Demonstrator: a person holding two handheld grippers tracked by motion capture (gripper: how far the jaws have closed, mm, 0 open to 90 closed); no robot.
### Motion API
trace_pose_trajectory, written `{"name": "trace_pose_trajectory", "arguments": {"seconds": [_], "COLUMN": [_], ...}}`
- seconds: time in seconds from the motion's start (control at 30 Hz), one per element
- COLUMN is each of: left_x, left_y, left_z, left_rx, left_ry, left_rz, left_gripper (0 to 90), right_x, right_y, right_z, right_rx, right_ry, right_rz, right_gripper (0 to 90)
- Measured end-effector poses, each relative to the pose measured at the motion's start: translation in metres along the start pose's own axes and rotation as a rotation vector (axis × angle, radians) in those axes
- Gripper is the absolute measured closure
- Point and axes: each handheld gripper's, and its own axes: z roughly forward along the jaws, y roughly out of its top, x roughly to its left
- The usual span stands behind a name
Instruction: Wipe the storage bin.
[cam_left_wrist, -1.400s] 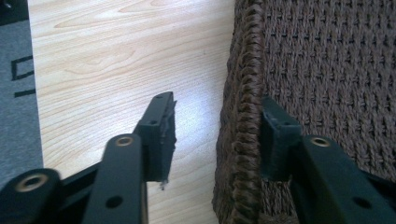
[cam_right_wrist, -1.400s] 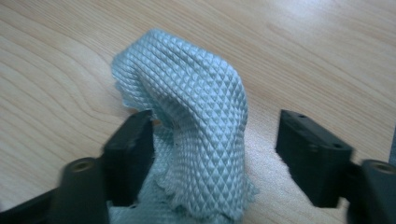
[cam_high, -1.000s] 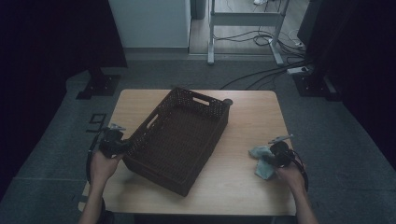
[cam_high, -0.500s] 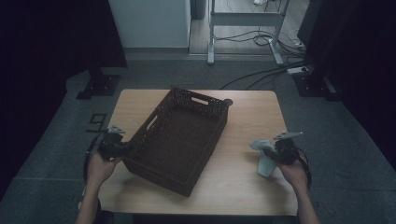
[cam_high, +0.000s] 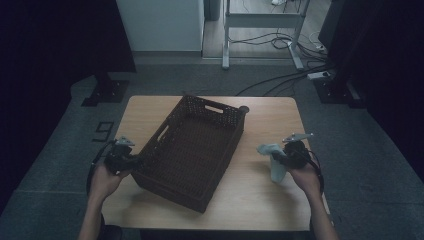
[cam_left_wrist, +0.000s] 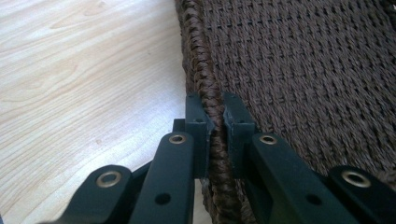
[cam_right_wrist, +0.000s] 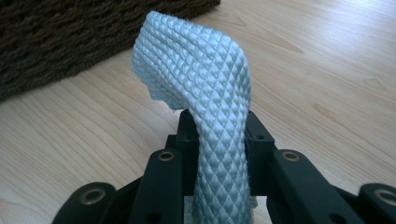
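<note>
Dark brown woven basket (cam_high: 192, 152), rectangular, open-topped, set askew on the pale wooden surface (cam_high: 260, 200), left of centre. Handle slots are cut into its far end wall and its left long wall.

Left gripper (cam_high: 131, 161): at the near left corner of the basket. In the left gripper view its jaws are closed on the braided rim, one pad outside the wall and one inside, both pressing the weave. The basket wall (cam_left_wrist: 299, 70) runs away from the jaws to the upper right of that view; bare wood lies to the left.

Pale blue-grey cloth (cam_high: 275, 160): quilted diamond texture, clamped between the jaws of the right gripper (cam_high: 280, 159), over the right part of the surface and well apart from the basket. In the right gripper view the cloth (cam_right_wrist: 210, 93) rises from between the jaws and folds over to the left at its top, with the basket's wall dark beyond it. From above, one end droops below the gripper.

Hard to make out:
- cloth's lower end, cut off by the bottom edge of the right gripper view
- whether the drooping end touches the surface
- basket interior, dark from above
- both forearms, cut off at the bottom of the high view
</note>
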Motion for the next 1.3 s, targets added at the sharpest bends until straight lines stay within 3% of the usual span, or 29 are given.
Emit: {"name": "trace_pose_trajectory", "arguments": {"seconds": [0.17, 0.33, 0.47, 0.63, 0.9, 1.17, 1.3], "left_x": [0.004, 0.008, 0.005, 0.004, 0.002, 0.005, 0.008], "left_y": [-0.005, -0.006, -0.002, 0.002, 0.007, 0.007, 0.006], "left_z": [-0.005, -0.006, -0.004, -0.004, -0.002, -0.001, -0.001], "left_rx": [0.011, 0.013, 0.015, -0.016, 0.005, -0.004, -0.038], "left_ry": [-0.035, -0.036, 0.012, 0.004, 0.076, 0.065, 0.057], "left_rz": [0.019, 0.016, 0.014, -0.025, -0.009, -0.007, -0.006], "left_gripper": [83.2, 82.4, 80.2, 75.4, 81.9, 81.9, 79.7], "right_x": [0.003, 0.003, 0.002, 0.000, 0.000, 0.004, 0.008], "right_y": [0.004, 0.007, 0.014, 0.029, 0.059, 0.080, 0.090], "right_z": [0.003, 0.006, 0.012, 0.023, 0.042, 0.057, 0.066], "right_rx": [0.006, 0.012, 0.004, -0.003, -0.012, -0.027, -0.044], "right_ry": [0.006, 0.011, 0.016, 0.012, -0.012, -0.038, -0.048], "right_rz": [-0.006, -0.009, 0.005, 0.024, 0.014, -0.005, -0.022], "right_gripper": [72.0, 72.0, 72.0, 72.1, 72.2, 72.2, 71.2]}}
